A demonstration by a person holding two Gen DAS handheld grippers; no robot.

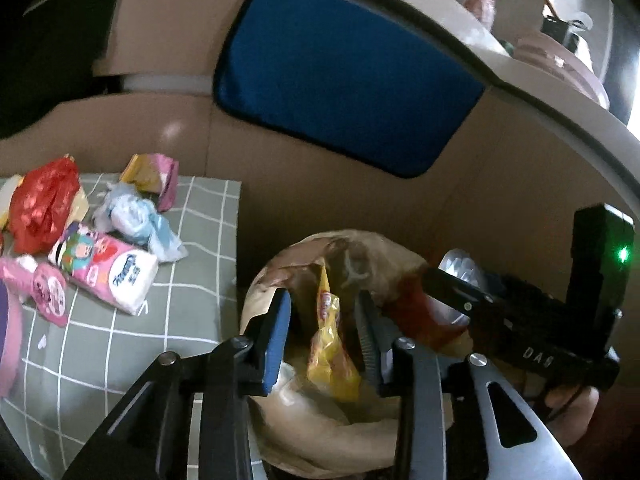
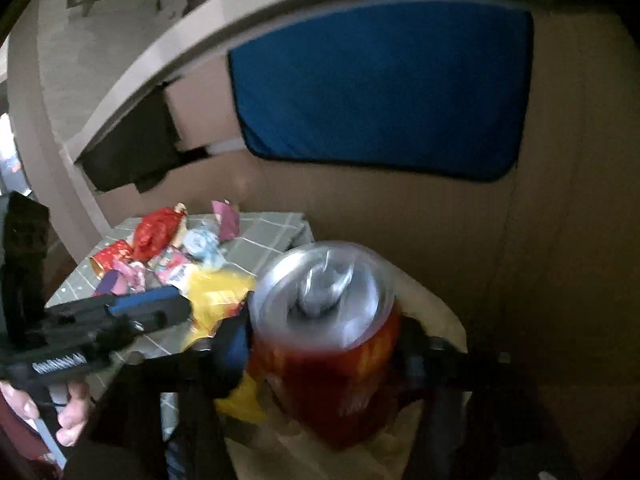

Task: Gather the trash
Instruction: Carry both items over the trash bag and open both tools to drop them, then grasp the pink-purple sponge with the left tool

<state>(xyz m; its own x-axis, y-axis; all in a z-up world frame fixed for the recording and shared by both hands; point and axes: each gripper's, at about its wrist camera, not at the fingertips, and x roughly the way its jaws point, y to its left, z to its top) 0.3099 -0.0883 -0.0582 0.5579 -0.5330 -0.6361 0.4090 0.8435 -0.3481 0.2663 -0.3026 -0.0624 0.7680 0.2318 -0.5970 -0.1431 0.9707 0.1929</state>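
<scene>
Red can (image 2: 332,344) and yellow wrapper (image 1: 332,344) above the open brown bag (image 1: 360,432).

The black tongs body (image 1: 532,332) reads "DAS"; other labels are illegible.

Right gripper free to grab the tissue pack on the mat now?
Probably not yet: the right gripper is shut on the red can over the bag. The tissue pack itself lies uncovered on the mat.

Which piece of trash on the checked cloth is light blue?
The crumpled light-blue wrapper, lying between the red plastic bag and the pink-and-gold packet. The other pieces around it are red, pink or white.
</scene>
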